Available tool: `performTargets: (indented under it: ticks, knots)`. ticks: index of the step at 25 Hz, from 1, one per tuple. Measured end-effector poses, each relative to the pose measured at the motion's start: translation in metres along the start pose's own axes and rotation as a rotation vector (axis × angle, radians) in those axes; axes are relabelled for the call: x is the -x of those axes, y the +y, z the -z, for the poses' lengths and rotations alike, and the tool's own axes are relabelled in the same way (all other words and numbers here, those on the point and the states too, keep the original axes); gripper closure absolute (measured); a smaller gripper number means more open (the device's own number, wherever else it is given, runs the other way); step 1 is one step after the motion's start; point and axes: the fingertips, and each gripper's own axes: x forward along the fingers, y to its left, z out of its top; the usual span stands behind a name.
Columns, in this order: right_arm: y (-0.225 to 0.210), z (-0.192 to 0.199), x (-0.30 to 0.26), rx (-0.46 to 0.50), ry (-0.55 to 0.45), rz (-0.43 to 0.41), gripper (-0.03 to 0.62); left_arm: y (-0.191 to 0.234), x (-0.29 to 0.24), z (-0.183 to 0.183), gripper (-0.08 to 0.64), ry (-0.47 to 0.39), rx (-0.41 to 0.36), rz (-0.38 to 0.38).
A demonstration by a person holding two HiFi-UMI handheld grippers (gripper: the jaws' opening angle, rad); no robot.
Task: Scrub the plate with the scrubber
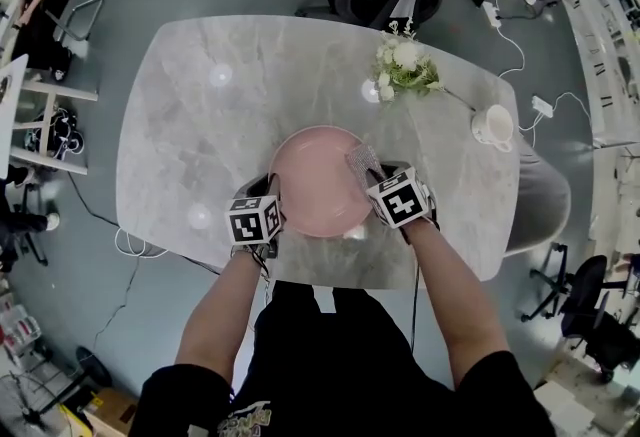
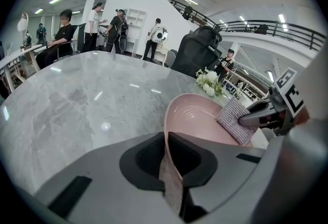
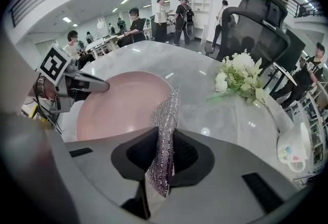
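Left gripper (image 2: pixel 167 141) pinches the near rim of the round pink plate (image 1: pixel 312 183) on the grey marble table (image 1: pixel 190 125). Right gripper (image 3: pixel 163 138) squeezes the sparkly silver scrubber pad (image 3: pixel 166 115). The pad stands on its thin edge, with its long side pointing away over the plate's right edge. It would be best to lay it flatter, press softly and rub in circles.
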Motion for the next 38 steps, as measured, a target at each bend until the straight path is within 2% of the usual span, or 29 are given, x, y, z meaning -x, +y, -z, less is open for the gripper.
performTargets:
  ticks: [20,38]
  knots:
    - [0.063,0.02,0.011,0.059,0.003,-0.103,0.522,0.0,0.005,0.003,0.528,-0.025,0.062,-0.02]
    - [0.145,-0.01,-0.008,0.147,-0.023,-0.217,0.522,0.0,0.003,0.002,0.531,-0.028,0.1,-0.009]
